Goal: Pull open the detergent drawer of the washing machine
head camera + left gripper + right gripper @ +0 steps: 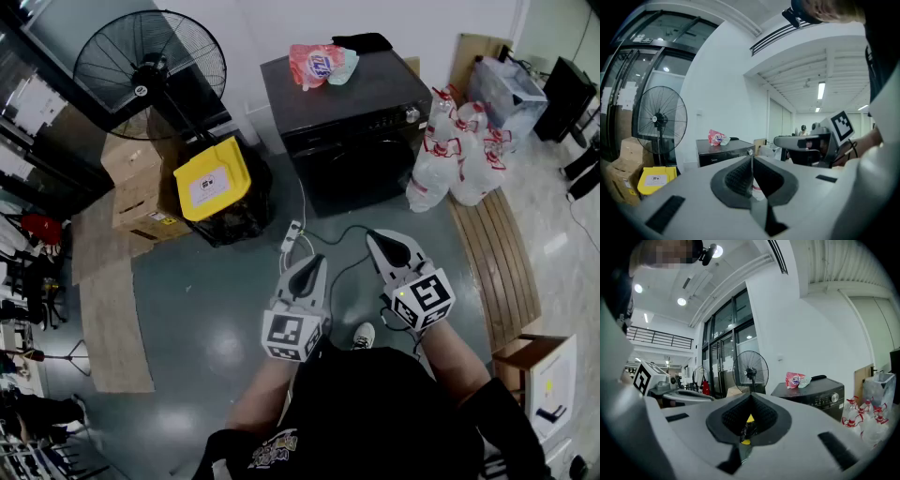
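Washing machine (349, 131) stands dark against the white wall (253, 23), with a fan (150, 70), cardboard boxes (136, 187) and a yellow bin (213, 178) to its left and clear bottles (459, 155) to its right, while well short of it, over the grey floor (211, 314), left tongs (312, 262) and right tongs (382, 240) are pressed together, empty.

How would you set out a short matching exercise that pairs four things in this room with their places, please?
Things:
1. pink bag
2. standing fan
3. plastic bottles
4. yellow box

Places, as the head view shows them:
A. on the floor, right of the washing machine
B. between the cardboard boxes and the washing machine
C. on top of the washing machine
D. far left, behind the cardboard boxes

Pairs: 1-C, 2-D, 3-A, 4-B.
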`<state>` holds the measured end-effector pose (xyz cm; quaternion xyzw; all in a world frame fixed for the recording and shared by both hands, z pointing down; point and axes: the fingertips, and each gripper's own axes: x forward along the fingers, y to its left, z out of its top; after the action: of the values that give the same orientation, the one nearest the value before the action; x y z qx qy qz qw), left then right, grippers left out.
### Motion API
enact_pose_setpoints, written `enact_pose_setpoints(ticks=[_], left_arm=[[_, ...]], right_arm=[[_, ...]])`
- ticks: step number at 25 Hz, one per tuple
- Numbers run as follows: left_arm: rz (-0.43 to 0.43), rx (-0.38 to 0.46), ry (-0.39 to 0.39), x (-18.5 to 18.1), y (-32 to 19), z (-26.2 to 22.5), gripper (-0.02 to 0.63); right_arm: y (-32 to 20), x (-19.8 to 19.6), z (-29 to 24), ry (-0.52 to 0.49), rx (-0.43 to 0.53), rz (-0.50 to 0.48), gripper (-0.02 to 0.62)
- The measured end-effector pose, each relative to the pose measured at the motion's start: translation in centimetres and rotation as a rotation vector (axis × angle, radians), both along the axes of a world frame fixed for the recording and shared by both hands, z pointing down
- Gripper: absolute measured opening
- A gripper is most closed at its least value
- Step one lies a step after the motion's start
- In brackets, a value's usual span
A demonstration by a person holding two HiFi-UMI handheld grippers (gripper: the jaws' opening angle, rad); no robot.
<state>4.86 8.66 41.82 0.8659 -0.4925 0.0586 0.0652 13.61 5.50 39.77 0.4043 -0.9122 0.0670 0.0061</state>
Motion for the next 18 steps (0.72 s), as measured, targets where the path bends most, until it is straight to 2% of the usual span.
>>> enact_pose_setpoints(ticks=[7,18], left_arm=[[-0.005,0.006,0.008,-0.1,0.5,0.3,0.012],[0.007,0.022,0.036,-1.6,-0.3,-0.2,0.021]], right_arm=[[0.5,0.1,0.5,0.001,0.0,0.005,0.005],[-0.7,-1.0,0.2,-0.054,-0.022,0.028,0.008]])
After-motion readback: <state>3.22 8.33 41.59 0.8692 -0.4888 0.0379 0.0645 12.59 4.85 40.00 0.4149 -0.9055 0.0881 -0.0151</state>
